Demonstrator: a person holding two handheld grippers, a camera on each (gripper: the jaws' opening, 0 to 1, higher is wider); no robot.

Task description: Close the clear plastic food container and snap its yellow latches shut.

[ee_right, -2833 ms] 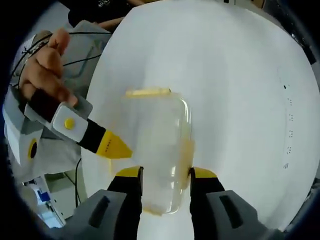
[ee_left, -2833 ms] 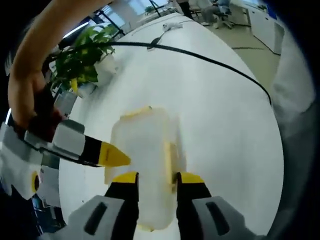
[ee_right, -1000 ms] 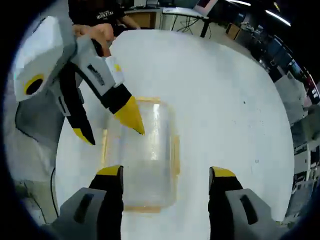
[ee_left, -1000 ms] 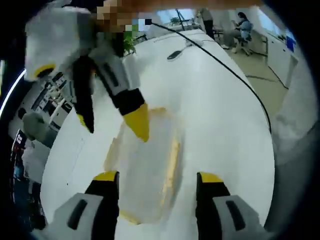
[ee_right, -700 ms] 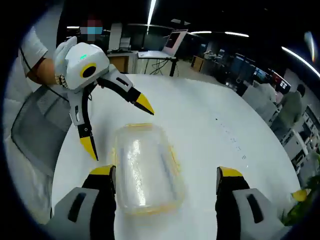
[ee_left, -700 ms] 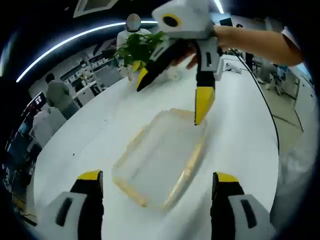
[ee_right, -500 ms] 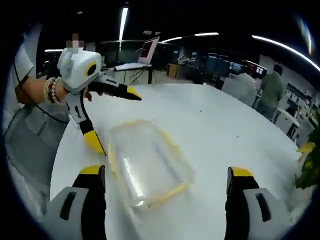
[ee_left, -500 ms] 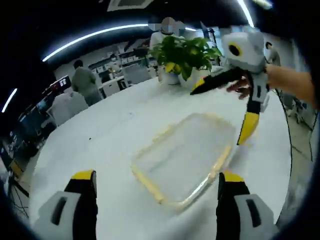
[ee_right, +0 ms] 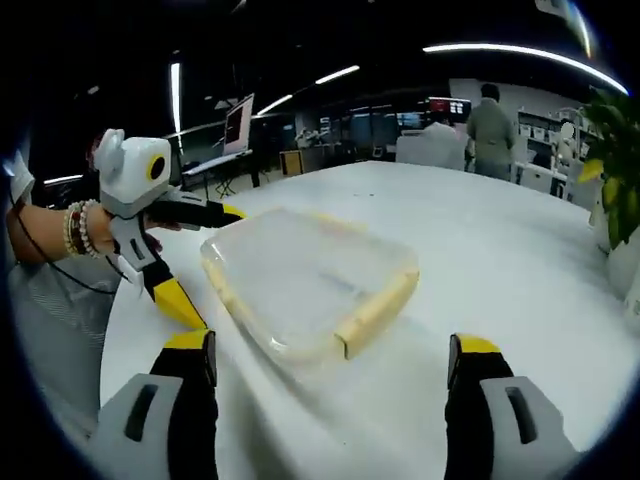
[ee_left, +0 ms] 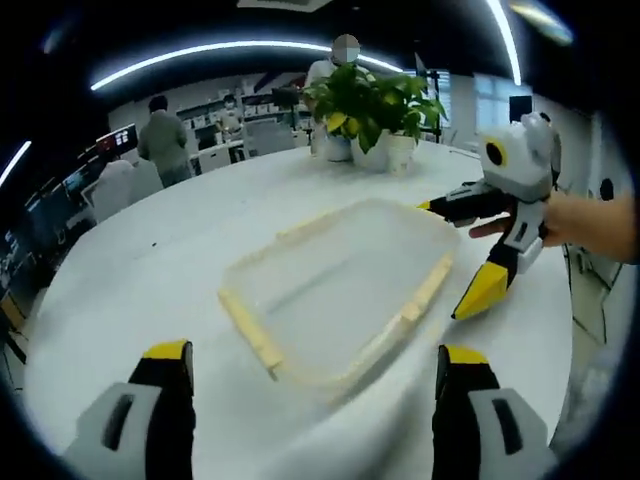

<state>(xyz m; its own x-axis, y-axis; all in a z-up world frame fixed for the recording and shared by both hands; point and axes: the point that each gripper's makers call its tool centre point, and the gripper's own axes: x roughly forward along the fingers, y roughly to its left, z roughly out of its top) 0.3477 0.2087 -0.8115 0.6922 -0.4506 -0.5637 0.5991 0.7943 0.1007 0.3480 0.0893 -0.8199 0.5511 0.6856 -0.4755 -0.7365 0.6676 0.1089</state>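
Clear lidded food container [ee_left: 345, 290] lies alone on the white table [ee_left: 150, 260]; left gripper [ee_left: 312, 400] and right gripper [ee_right: 330, 390], jaws wide, have backed away, so its yellow latches [ee_right: 378, 305] look fastened.

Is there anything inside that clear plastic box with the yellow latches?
The clear plastic box looks empty; the white table shows through its closed lid. Glare blurs the far corners, so small items can't be ruled out.

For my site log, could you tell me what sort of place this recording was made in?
Probably an open-plan office or lab: a large white table holds the clear container and potted plants, with desks and monitors behind, people standing, and strip lights overhead.
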